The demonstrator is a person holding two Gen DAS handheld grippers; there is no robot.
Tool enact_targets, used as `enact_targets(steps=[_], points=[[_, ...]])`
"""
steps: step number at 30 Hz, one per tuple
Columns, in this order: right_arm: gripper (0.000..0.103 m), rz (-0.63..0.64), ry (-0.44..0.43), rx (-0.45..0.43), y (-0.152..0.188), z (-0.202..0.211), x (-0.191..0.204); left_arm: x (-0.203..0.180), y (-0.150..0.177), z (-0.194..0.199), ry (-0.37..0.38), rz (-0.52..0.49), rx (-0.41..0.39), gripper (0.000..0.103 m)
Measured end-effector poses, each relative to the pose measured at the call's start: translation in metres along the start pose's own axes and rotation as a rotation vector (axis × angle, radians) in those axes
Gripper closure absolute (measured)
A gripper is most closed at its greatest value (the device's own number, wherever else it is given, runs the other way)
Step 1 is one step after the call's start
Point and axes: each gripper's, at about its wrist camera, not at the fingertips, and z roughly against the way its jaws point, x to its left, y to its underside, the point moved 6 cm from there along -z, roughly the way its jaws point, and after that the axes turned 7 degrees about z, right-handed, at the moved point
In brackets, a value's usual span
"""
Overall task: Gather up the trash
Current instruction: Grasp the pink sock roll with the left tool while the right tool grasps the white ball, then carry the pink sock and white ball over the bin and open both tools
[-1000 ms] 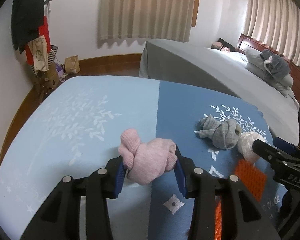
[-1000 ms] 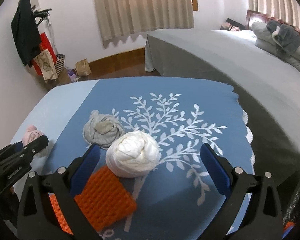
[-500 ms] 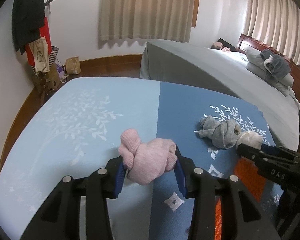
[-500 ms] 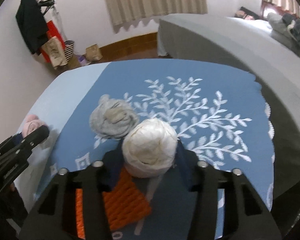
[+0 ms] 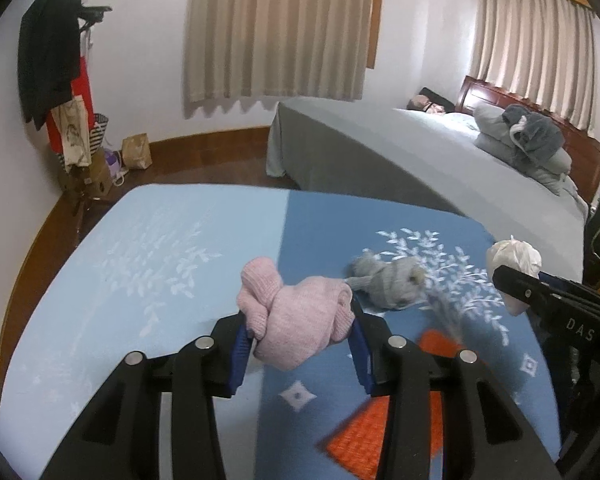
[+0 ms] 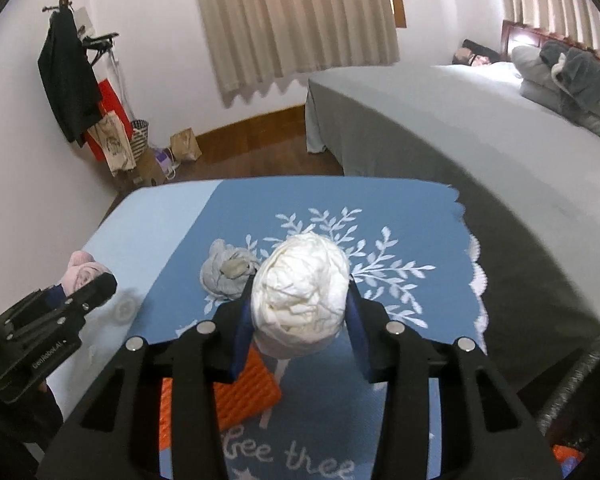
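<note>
Two claws gripping: left claw point(image 5: 298, 346) pink bundle point(image 5: 296, 326); right claw point(image 6: 298, 334), closing, white wad point(image 6: 300, 298). Blanket point(image 6: 412, 208) reads "tree tree".

what stays hidden or unclear

the orange mat point(image 6: 236, 392) is mostly covered by the right gripper point(image 6: 300, 320) and in the left wrist view it is blurred. the white bundle point(image 5: 512, 264) is half behind the other gripper there. the bed's point(image 6: 500, 120) far side is cut off.
</note>
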Motion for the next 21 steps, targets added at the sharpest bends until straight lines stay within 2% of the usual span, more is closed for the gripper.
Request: enact_targets(steps=[21], points=[[0.063,-0.051,0.066,-0.116,0.039,0.146,-0.043,-0.079,0.014,0.096,0.108,-0.043,-0.065,0.060]])
